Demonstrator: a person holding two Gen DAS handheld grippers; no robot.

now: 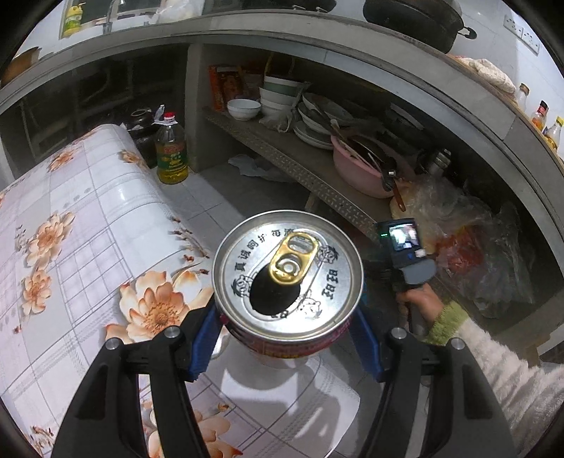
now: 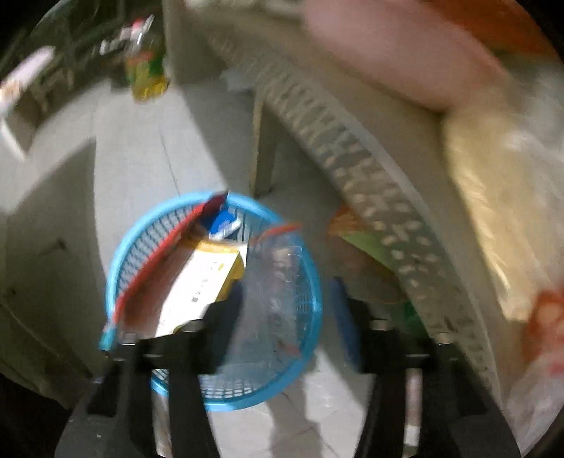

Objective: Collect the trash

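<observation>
My left gripper [image 1: 287, 331] is shut on an opened red drink can [image 1: 287, 271] with a silver top and gold pull tab, held above the edge of the flowered table [image 1: 88, 229]. My right gripper [image 2: 289, 303] shows blurred in the right wrist view, with a clear plastic bottle [image 2: 278, 282] between its blue pads, above a blue mesh basket [image 2: 141, 229]. The basket on the floor holds a yellow and white carton [image 2: 208, 274], a red wrapper [image 2: 158, 253] and a blue item [image 2: 224, 223]. The right gripper's body and the hand holding it [image 1: 412, 267] show in the left wrist view.
A perforated shelf [image 1: 299, 165] under the counter carries bowls, plates and a pink basin [image 1: 356, 169]. An oil bottle [image 1: 171, 151] stands on the tiled floor. Plastic bags [image 1: 469, 246] lie at the shelf's right end. A dark pan [image 1: 416, 17] sits on the counter.
</observation>
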